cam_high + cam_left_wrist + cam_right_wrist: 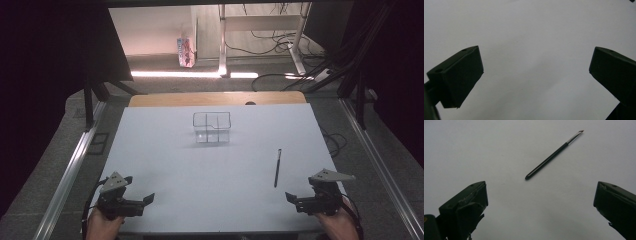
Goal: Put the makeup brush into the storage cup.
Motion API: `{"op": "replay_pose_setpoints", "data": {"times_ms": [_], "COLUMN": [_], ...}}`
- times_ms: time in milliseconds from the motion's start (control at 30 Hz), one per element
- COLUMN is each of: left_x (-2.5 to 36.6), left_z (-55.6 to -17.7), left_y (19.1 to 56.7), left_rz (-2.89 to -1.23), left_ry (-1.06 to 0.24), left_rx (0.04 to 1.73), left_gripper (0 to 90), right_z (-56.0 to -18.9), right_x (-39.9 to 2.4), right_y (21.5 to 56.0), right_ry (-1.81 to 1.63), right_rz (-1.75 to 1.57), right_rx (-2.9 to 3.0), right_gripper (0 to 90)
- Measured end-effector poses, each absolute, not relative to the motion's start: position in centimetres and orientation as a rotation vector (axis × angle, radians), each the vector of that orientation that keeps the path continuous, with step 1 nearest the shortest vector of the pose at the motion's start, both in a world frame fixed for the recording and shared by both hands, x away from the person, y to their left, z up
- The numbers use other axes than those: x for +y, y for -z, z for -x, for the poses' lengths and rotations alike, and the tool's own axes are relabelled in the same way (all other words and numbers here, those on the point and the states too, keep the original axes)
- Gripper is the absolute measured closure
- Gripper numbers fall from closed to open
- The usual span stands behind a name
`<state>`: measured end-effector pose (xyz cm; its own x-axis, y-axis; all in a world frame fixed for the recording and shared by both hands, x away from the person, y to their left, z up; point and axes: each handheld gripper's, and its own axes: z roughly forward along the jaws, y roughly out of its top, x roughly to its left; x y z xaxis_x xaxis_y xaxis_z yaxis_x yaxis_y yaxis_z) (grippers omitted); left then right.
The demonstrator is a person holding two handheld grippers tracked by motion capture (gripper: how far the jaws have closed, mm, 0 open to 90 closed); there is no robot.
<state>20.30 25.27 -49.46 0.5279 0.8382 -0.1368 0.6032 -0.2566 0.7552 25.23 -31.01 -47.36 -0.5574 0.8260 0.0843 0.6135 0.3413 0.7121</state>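
Slim black makeup brush (554, 153) lies flat on the white table (210, 170), just ahead of the right gripper (295, 199), fingers wide and empty. Left gripper (142, 202) likewise wide. Recommend straddling the handle mid-length, then closing squarely.

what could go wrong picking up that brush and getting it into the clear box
The brush is thin and lies flat on the sheet, so the open right gripper may slip off it or roll it away. The clear box is hard to see and looks light, so a bump may shove or tip it. Its compartments are small, so a long brush could catch on a divider or lean out.
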Motion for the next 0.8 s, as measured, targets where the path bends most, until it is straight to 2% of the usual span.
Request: {"op": "replay_pose_setpoints", "data": {"times_ms": [800], "left_x": [25.54], "left_z": [-20.5], "left_y": [49.38], "left_rz": [-1.972], "left_ry": [-0.4], "left_rx": [1.202], "left_gripper": [0.0], "right_z": [-25.59], "right_x": [-30.79], "right_y": [47.6], "right_ry": [-0.919], "right_rz": [-1.301], "right_rx": [2.296], "right_gripper": [0.0]}}
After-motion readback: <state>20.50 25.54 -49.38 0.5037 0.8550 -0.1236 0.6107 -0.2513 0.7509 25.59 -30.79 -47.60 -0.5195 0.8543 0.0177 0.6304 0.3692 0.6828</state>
